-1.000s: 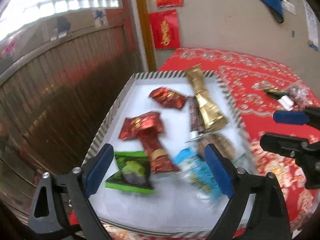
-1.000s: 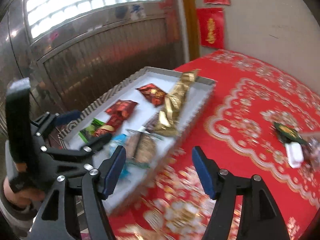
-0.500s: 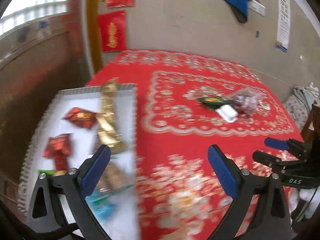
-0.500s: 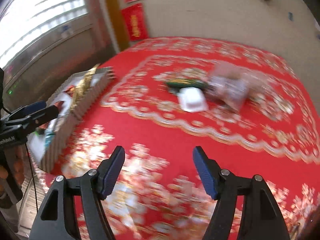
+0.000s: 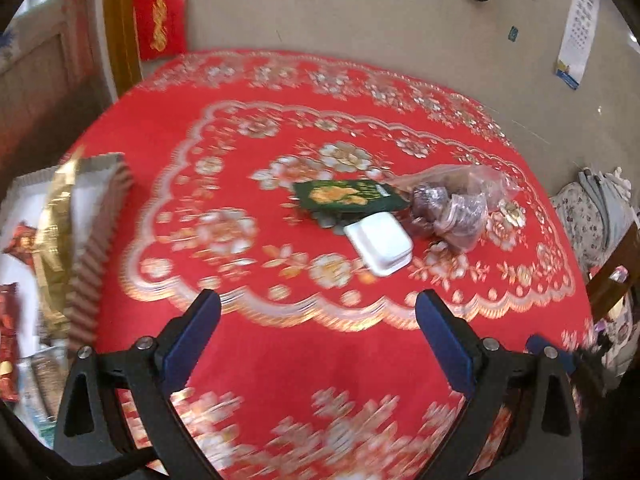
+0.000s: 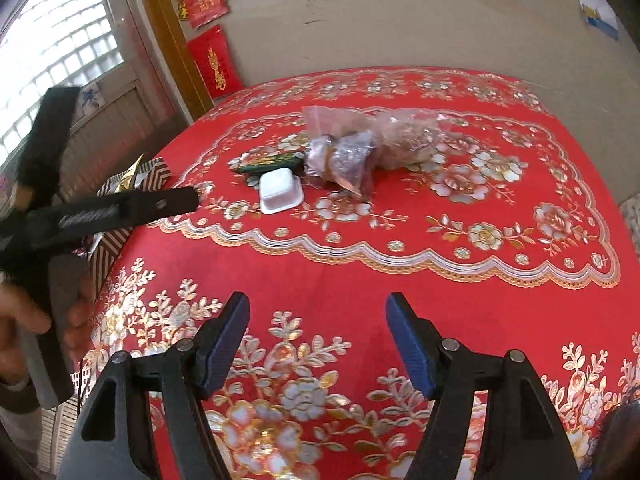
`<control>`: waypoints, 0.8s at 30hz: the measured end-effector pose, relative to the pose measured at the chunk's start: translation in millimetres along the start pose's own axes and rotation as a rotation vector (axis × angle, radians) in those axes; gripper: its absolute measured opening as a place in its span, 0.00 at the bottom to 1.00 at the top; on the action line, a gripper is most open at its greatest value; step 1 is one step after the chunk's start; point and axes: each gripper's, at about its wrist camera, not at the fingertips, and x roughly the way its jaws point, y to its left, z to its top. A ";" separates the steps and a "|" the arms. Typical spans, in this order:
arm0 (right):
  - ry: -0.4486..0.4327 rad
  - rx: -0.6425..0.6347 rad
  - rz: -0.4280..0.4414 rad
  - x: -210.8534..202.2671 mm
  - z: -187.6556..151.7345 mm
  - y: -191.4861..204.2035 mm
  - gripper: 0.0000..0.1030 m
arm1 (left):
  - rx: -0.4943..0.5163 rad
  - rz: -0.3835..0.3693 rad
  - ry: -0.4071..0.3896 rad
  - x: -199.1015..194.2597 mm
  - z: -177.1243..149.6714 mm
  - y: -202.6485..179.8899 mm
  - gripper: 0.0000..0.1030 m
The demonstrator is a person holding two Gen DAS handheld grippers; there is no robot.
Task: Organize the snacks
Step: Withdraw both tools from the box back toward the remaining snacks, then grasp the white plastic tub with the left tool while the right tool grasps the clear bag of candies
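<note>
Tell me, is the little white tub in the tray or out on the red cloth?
Out. The white tub sits on the red tablecloth beside the green packet, apart from the tray.

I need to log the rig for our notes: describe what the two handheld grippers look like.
Both are matching black plastic tools. The left gripper and the right gripper each have two triangular cut-out fingers with silver screws and flat blue pads on the inner faces. A black cable runs below the left one. A dark cuff shows at the hand holding it.

Glossy embroidered-look red tablecloth [image 5: 280, 360]
</note>
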 end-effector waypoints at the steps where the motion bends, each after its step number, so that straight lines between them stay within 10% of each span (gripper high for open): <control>1: 0.003 0.004 0.000 1.8 1.3 -2.9 0.69 | -0.007 0.004 0.013 8.3 3.8 -5.7 0.95; 17: -0.006 0.029 0.017 4.8 15.0 -28.7 0.69 | -0.041 -0.007 0.081 70.0 31.4 -41.9 0.94; 24: -0.008 0.033 0.023 6.5 19.3 -30.0 0.69 | 0.002 -0.049 0.093 71.8 33.8 -42.6 0.58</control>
